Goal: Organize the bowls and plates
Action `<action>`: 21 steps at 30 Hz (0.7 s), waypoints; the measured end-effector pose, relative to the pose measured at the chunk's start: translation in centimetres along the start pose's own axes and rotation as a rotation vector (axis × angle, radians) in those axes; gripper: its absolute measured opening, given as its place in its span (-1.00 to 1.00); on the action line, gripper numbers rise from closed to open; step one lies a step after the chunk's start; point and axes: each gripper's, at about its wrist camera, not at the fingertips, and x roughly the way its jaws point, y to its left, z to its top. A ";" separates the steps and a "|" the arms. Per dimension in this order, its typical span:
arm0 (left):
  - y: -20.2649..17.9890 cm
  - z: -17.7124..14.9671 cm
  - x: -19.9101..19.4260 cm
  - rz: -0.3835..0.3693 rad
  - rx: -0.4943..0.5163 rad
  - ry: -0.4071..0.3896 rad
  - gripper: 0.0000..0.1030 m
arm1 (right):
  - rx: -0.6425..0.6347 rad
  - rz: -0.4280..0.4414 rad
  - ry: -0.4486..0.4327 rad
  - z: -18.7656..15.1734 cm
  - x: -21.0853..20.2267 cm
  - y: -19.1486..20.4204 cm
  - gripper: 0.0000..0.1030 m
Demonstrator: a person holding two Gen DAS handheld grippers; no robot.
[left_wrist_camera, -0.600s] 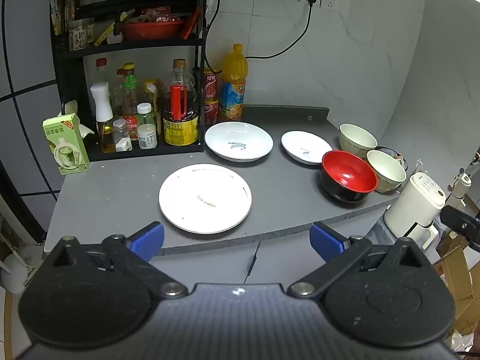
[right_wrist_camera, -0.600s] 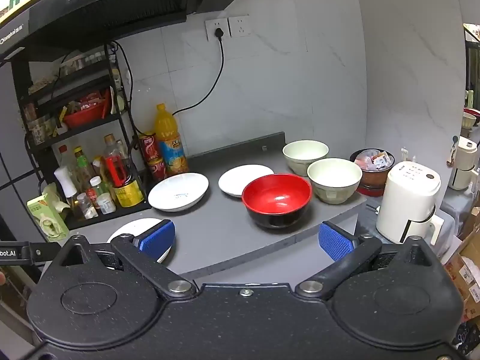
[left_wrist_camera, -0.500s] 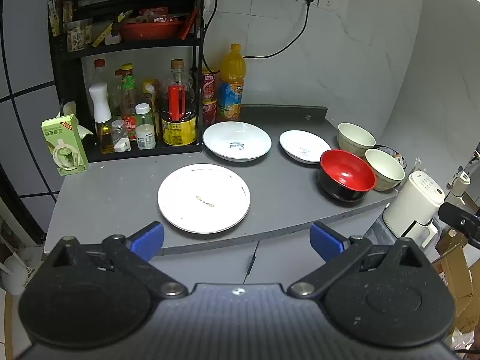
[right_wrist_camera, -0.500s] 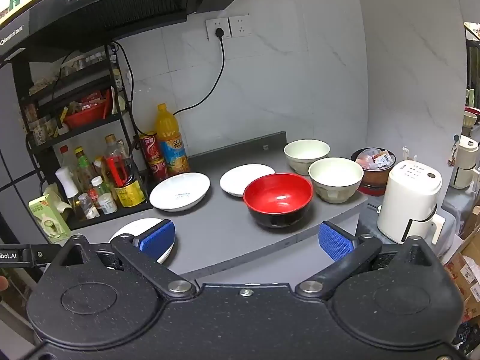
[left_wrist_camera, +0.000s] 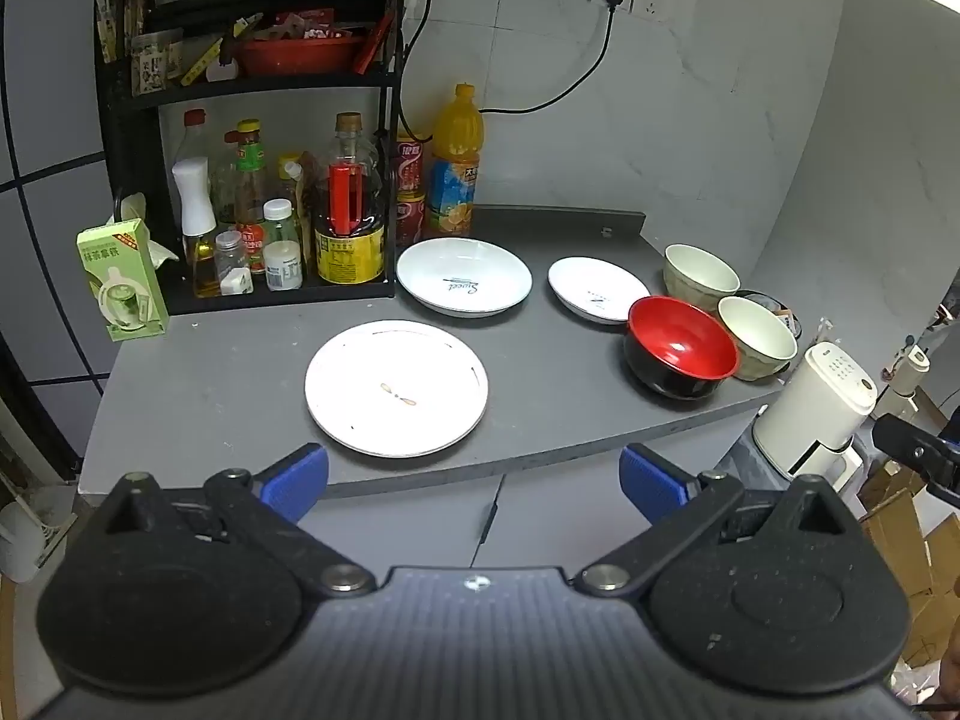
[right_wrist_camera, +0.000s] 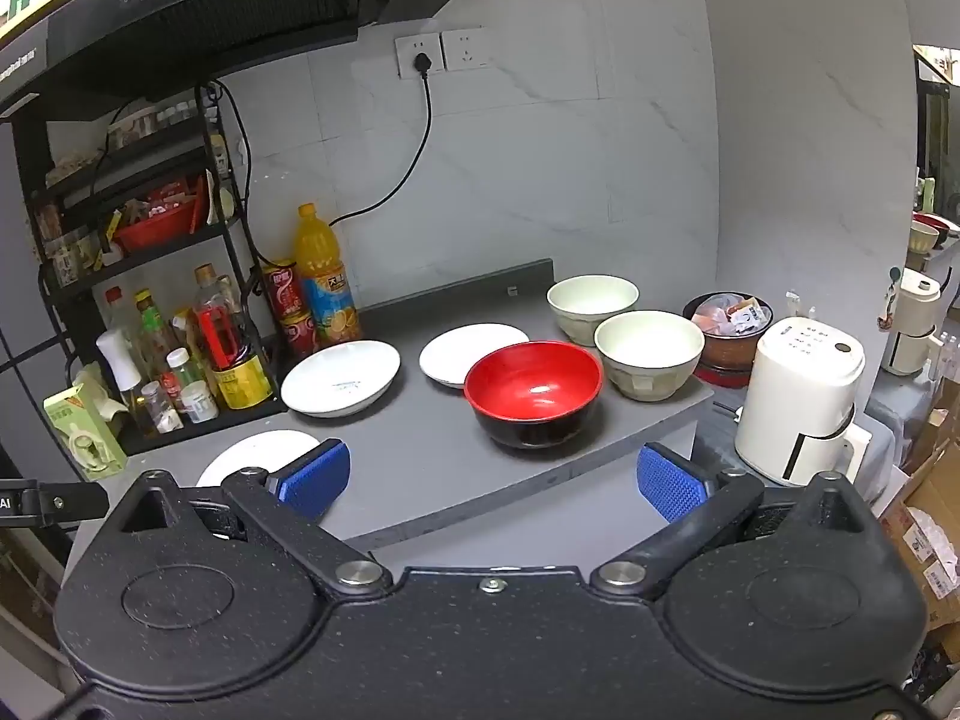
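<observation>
Left wrist view: left gripper [left_wrist_camera: 474, 483] fingers released and empty, big plate [left_wrist_camera: 396, 387] straight ahead at desk [left_wrist_camera: 210, 378] front edge; right gripper [right_wrist_camera: 493, 474] released, nearer red bowl [right_wrist_camera: 533, 390].

This is a home kitchen. A black range hood [right_wrist_camera: 198, 12] hangs over the corner, and a black rack [left_wrist_camera: 252, 120] holds oil, sauce and seasoning bottles. The grey desk [left_wrist_camera: 228, 372] carries plates and bowls, beside an orange juice bottle [left_wrist_camera: 457, 168]. Marble-look wall tiles bear a socket [right_wrist_camera: 420, 57] with a plugged-in cord, and a white electric kettle [right_wrist_camera: 801, 396] stands nearby.
</observation>
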 end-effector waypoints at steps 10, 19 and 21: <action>-0.1 -0.6 -0.6 0.010 -0.004 0.005 0.99 | -0.011 0.031 0.013 -0.5 -0.3 0.2 1.00; 0.0 -0.7 -1.1 0.036 -0.024 -0.006 0.99 | -0.015 0.040 0.026 -0.3 -0.1 0.1 1.00; 0.0 -0.8 -1.2 0.034 -0.026 -0.007 0.99 | -0.014 0.040 0.030 -0.2 0.0 -0.2 1.00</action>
